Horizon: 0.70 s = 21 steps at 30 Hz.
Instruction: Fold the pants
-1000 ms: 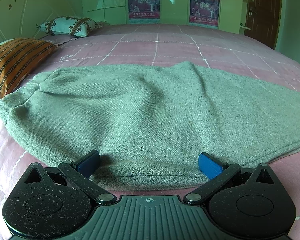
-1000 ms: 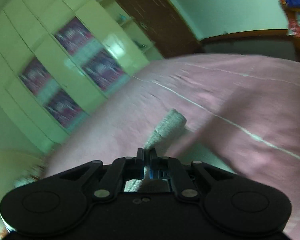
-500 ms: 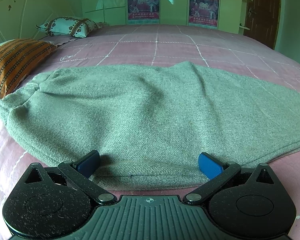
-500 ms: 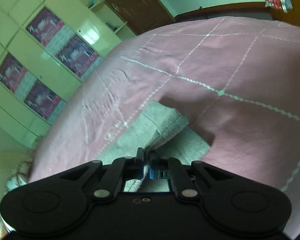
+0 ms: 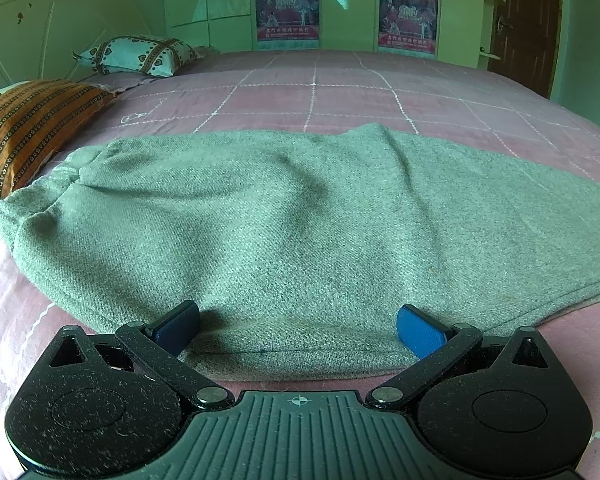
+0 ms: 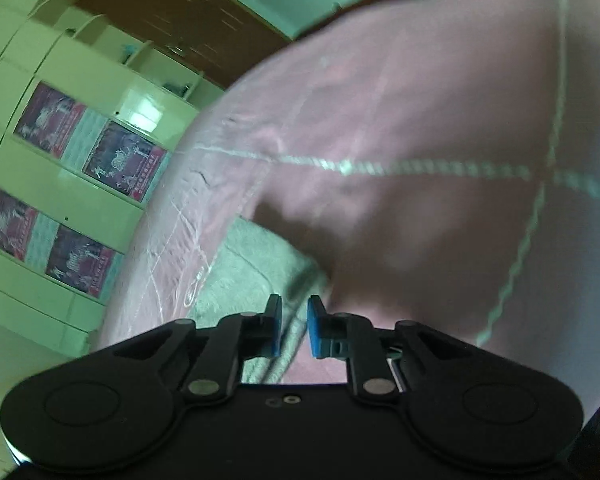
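Grey-green pants (image 5: pixel 300 232) lie flat across the pink bed (image 5: pixel 340 96), waistband to the left, legs running off to the right. My left gripper (image 5: pixel 298 332) is open, its blue pads resting on the near edge of the pants. In the right wrist view, my right gripper (image 6: pixel 294 330) has its jaws parted by a narrow gap, with a leg end of the pants (image 6: pixel 256 264) lying on the pink bed (image 6: pixel 420 120) between and just beyond the pads. The view is blurred by motion.
An orange striped pillow (image 5: pixel 28 136) and a white patterned pillow (image 5: pixel 140 54) lie at the left head of the bed. Wardrobe doors with posters (image 5: pixel 288 8) and a brown door (image 5: pixel 528 24) stand behind the bed.
My right gripper was shut on the leg end of the pants. It has lowered it to the bed and its jaws have now parted. The left gripper has not moved.
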{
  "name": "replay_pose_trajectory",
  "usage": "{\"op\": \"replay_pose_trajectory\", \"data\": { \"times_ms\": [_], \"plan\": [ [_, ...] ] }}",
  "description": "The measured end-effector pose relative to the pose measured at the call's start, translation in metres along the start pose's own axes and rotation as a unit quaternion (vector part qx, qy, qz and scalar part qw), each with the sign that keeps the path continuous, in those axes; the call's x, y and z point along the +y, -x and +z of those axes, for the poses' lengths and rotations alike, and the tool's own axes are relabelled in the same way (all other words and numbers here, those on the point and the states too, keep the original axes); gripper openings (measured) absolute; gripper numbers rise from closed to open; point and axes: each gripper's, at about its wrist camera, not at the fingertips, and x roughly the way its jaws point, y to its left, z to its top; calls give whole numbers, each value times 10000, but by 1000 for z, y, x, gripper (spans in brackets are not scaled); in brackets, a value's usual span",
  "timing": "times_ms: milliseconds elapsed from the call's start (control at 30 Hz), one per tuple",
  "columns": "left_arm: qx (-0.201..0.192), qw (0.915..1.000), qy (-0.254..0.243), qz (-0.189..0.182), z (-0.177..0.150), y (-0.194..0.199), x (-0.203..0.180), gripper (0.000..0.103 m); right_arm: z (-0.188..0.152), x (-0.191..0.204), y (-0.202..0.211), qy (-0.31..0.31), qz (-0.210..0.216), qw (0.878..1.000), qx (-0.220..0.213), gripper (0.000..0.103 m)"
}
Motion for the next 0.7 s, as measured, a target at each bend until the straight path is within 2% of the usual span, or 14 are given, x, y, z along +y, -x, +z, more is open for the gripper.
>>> {"op": "replay_pose_trajectory", "data": {
  "times_ms": [167,200,233,300,333,400,500,533,567,633,667,700],
  "plan": [
    [15,10000,15,9,2,0,0,103,-3,5,-16,114,-83,9999,-5,15],
    [8,10000,14,17,2,0,0,103,-3,7,-19,200,-112,9997,21,15],
    [0,10000,20,19,2,0,1,103,-4,9,-19,318,-170,9993,25,9],
    [-20,10000,11,25,1,0,1,103,-3,27,-17,890,-435,9951,56,6],
    [-23,10000,12,22,1,0,1,103,-2,39,-9,1302,-385,9907,-80,5],
    [-16,10000,15,24,0,0,1,103,-2,71,15,2017,43,9783,-470,4],
    [-39,10000,16,36,-1,1,0,103,-3,92,38,2545,289,9636,-767,4],
    [-47,10000,18,36,-2,1,0,103,-3,89,37,2602,207,9622,-776,4],
    [-50,10000,20,35,-2,1,0,103,-1,78,28,2499,61,9659,-678,4],
    [-45,10000,14,27,-2,2,0,103,3,39,-11,1882,-632,9801,-19,4],
    [-43,10000,15,16,-2,2,1,103,2,21,-22,1482,-664,9865,203,3],
    [-39,10000,21,5,-1,2,2,103,1,19,-18,1340,-568,9893,118,5]
  ]
}}
